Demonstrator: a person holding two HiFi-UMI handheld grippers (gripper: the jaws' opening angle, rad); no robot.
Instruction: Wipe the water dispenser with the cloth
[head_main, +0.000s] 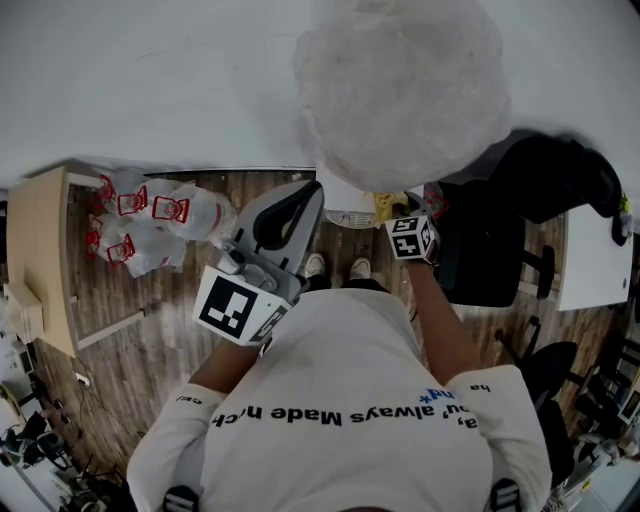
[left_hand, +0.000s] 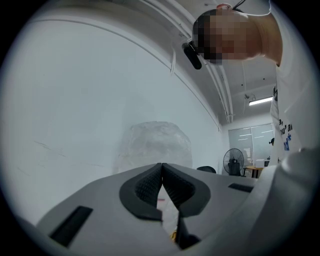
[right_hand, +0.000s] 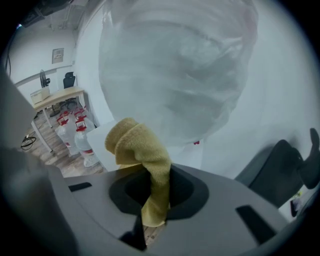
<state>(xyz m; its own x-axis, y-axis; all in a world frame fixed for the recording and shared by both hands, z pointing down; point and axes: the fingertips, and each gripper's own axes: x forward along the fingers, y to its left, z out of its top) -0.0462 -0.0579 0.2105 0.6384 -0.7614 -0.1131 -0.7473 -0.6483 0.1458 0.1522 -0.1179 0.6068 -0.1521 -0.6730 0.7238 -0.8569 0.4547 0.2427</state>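
Because the cloth (right_hand: 141, 150) is soft and light, the right gripper (right_hand: 152, 192) pinches its bunched middle tight, near the water dispenser (right_hand: 175, 70). The left gripper (left_hand: 162, 186) is closed with nothing in it. The dispenser's top looks plastic-wrapped, maybe slippery.

A plain white wall (head_main: 150, 80) meets a brown wood-plank floor (head_main: 150, 340), with a pale wooden table (head_main: 40, 250) and clear red-handled water jugs (head_main: 150, 225) at left, a black office chair (head_main: 500, 250) at right, and a glowing ceiling strip light (left_hand: 260, 101).
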